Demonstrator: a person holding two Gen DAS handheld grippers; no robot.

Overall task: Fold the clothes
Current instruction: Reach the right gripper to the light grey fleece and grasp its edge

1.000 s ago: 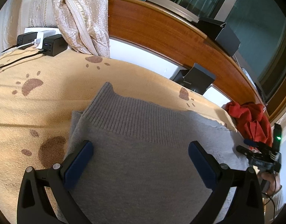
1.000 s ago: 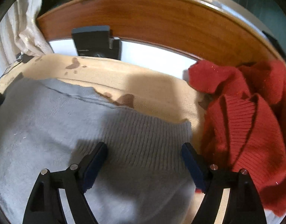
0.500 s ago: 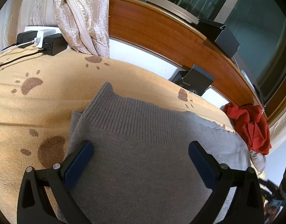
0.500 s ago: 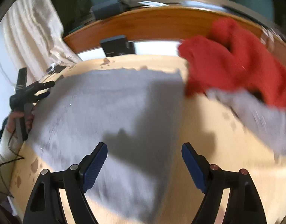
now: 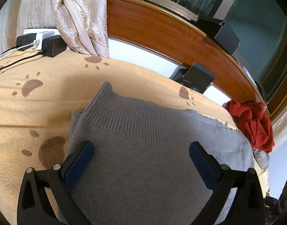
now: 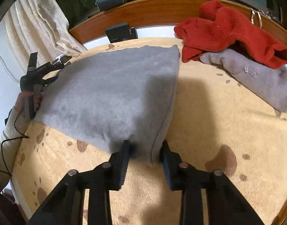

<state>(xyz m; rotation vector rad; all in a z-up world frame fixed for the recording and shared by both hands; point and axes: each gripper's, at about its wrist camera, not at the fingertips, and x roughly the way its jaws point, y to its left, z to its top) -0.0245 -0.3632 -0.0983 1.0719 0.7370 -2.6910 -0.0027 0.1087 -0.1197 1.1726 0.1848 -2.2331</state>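
Right wrist camera shows the right gripper [image 6: 145, 150] at the near corner of a soft grey knitted sweater [image 6: 113, 93]. Its two black fingers have just been closing, and the corner of the grey sweater sits between them. The fingers are close together now and seem to pinch the cloth, with the sweater's edge bunched up there.

The grey sweater lies folded flat on a tan blanket with brown paw prints [image 6: 209, 121]. At the far left side of the sweater, a person's hand [image 6: 26, 101] in a cream ribbed sleeve holds the left gripper [image 6: 55, 63]. A crumpled red knitted sweater [image 6: 227, 33] sits at the back right of the blanket. It rests on top of another grey piece of clothing with small clear buttons [image 6: 255, 78]. These two are well apart from the folded sweater.

From the left wrist camera, the left gripper [image 5: 141, 148] has its blue-padded fingers spread wide over the grey sweater [image 5: 143, 159]. It holds nothing. The ribbed band of the sweater lies just past the fingers. Behind the blanket is a curved brown wooden board [image 5: 171, 37]. Two black chargers and a white plug [image 5: 40, 41] sit at the far left, beside a cream patterned curtain [image 5: 77, 15].
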